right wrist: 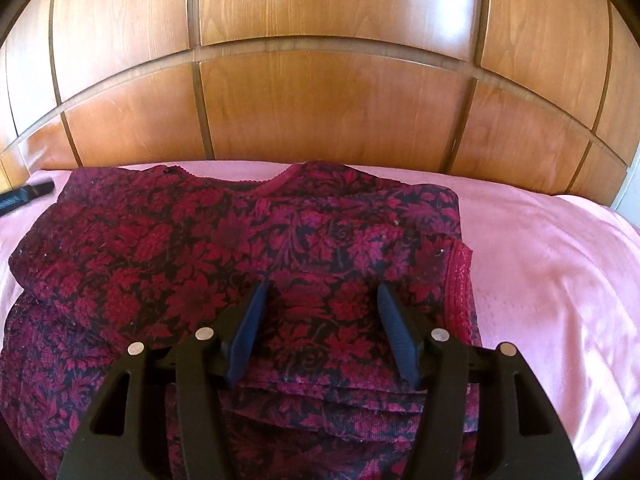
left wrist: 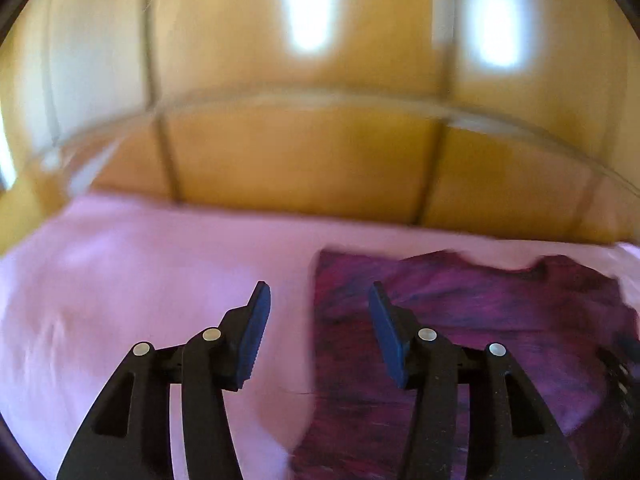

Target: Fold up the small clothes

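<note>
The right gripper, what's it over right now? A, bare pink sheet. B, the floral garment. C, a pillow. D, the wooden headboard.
B: in the right wrist view the right gripper hangs with open jaws over the dark red floral garment, which fills the space between and beyond its fingers; the pink sheet lies off to the side.

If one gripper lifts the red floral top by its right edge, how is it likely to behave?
The red floral top looks soft and thin: it lies in stacked folds, so it would probably droop and unfold. The pink sheet under it has a sheen, so a push may slide the top instead of creasing it.
</note>
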The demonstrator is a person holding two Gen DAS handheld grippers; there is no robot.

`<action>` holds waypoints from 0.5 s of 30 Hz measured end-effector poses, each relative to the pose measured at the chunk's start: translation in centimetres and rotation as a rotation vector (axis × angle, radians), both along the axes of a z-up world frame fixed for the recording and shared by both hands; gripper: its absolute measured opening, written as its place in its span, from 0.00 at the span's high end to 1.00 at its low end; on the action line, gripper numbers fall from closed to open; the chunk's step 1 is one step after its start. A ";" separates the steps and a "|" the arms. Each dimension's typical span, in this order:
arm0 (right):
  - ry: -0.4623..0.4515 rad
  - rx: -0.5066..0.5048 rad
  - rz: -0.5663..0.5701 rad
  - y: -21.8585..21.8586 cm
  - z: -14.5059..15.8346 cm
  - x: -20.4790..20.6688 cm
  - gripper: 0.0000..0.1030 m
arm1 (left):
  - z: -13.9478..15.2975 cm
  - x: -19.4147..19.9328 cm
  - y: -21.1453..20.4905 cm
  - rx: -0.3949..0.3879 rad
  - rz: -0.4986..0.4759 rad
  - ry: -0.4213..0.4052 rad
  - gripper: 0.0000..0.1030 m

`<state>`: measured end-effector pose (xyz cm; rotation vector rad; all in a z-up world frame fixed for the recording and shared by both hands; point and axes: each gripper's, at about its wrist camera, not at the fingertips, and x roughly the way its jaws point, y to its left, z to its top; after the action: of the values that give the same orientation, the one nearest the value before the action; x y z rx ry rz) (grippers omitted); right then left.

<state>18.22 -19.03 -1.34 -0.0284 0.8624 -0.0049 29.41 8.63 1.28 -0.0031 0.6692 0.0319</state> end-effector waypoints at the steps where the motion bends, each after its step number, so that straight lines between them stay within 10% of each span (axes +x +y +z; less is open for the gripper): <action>1: -0.001 -0.004 -0.001 0.1 0.0 0.0 0.44 | 0.3 -0.1 -0.8 0.018 -0.041 -0.003 0.51; 8: -0.008 -0.008 -0.006 0.2 0.0 -0.2 0.44 | -4.1 4.9 -0.7 -0.100 -0.104 0.209 0.51; 15: -0.011 0.010 -0.006 0.0 -0.3 0.1 0.43 | -4.8 4.3 -0.2 -0.114 -0.071 0.205 0.51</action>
<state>18.32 -19.03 -1.65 -0.0169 0.8514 -0.0061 33.76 8.44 -3.48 -0.0862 0.8745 -0.0755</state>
